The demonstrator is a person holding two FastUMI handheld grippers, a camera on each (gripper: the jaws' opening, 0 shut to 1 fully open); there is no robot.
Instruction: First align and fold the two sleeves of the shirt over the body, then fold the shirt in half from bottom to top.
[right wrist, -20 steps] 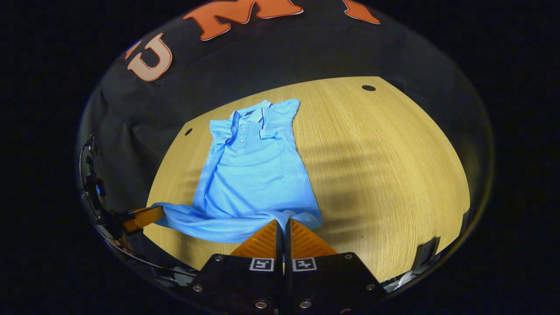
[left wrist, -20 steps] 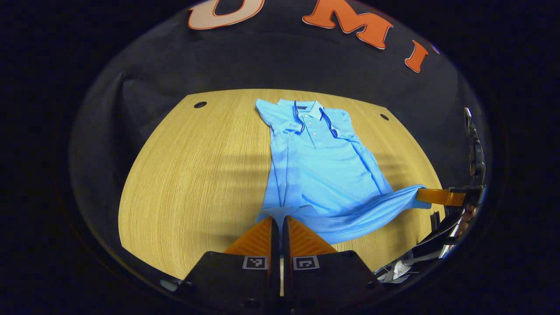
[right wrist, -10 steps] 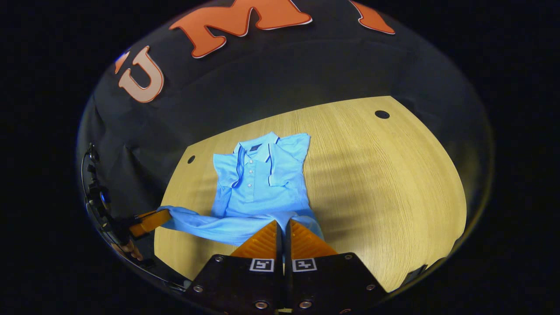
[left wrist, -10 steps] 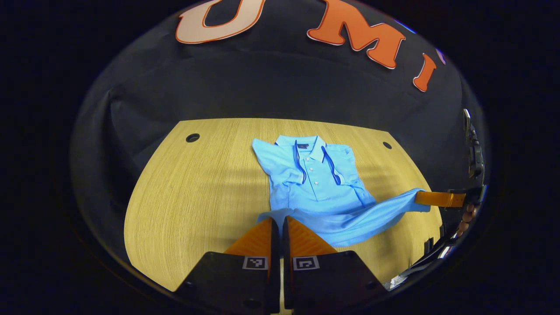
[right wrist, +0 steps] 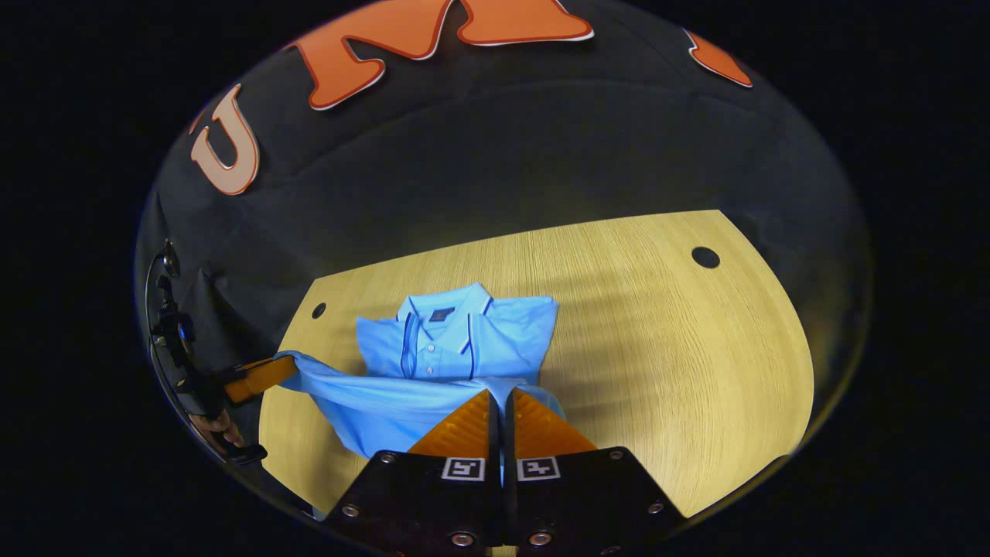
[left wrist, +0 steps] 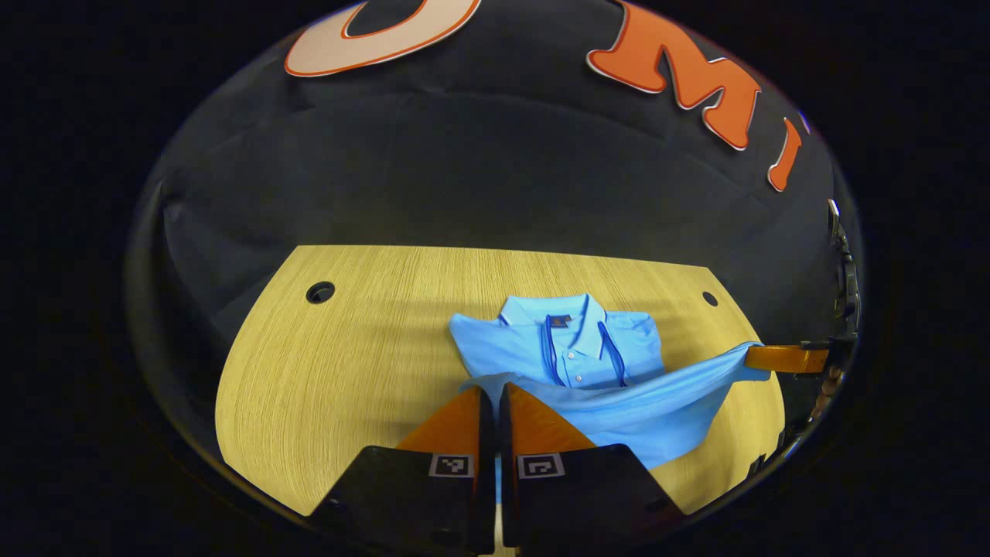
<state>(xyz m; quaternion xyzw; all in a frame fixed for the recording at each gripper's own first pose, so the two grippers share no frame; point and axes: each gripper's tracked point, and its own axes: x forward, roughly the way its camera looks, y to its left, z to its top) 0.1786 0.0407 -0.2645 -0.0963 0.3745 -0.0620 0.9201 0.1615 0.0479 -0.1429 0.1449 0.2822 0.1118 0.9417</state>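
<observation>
A light blue polo shirt [left wrist: 572, 348] [right wrist: 456, 340] lies on the wooden table [left wrist: 332, 371] [right wrist: 665, 356], collar toward the far edge, both sleeves folded over its body. Its bottom hem is lifted and stretched between the two grippers, hanging over the lower chest. My left gripper [left wrist: 492, 389] is shut on one hem corner, and my right gripper [right wrist: 500, 394] is shut on the other. In the left gripper view the right gripper [left wrist: 781, 358] pinches the hem at the far right. The left gripper [right wrist: 259, 375] holds it at the left of the right gripper view. The shirt's lower body is hidden under the raised hem.
The table has small round holes near its far corners [left wrist: 319, 292] [right wrist: 704, 257]. The black cloth wall stands right behind the table's far edge. Bare wood lies to either side of the shirt. A hand [right wrist: 213, 429] grips the left gripper's handle.
Both grippers have carried the hem forward toward the collar. More of the shirt's body is now covered, and the collar lies much closer to the fingertips.
</observation>
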